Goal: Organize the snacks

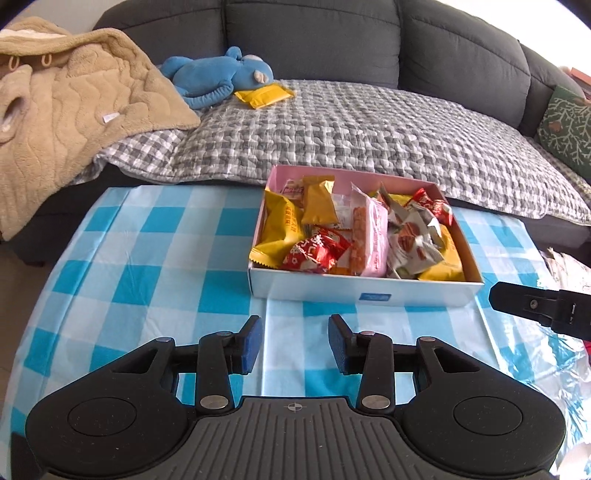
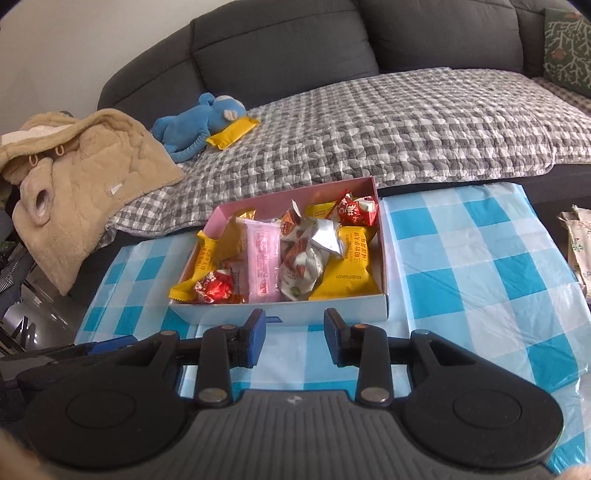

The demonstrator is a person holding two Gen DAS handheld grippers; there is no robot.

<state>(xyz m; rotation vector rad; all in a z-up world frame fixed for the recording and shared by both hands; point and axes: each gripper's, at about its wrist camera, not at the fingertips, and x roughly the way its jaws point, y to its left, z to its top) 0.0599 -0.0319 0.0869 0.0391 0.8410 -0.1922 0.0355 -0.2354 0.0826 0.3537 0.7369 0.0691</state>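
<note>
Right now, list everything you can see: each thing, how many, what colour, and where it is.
box: one, white outside, pink inside, on the table near the sofa
snack packets: a pile, yellow, red, pink and silver, in the box
loose snack packet: one, yellow, on the sofa against the plush toy
plush toy: one, blue, lying on the sofa
tablecloth: one, blue and white check, over the table
quilt: one, grey and white check, on the sofa seat
fleece garment: one, tan, at the sofa's left end
cushion: one, green with a white pattern, far right
sofa: one, dark grey
left gripper: open, empty, over the tablecloth
right gripper: open, empty, before the box
</note>
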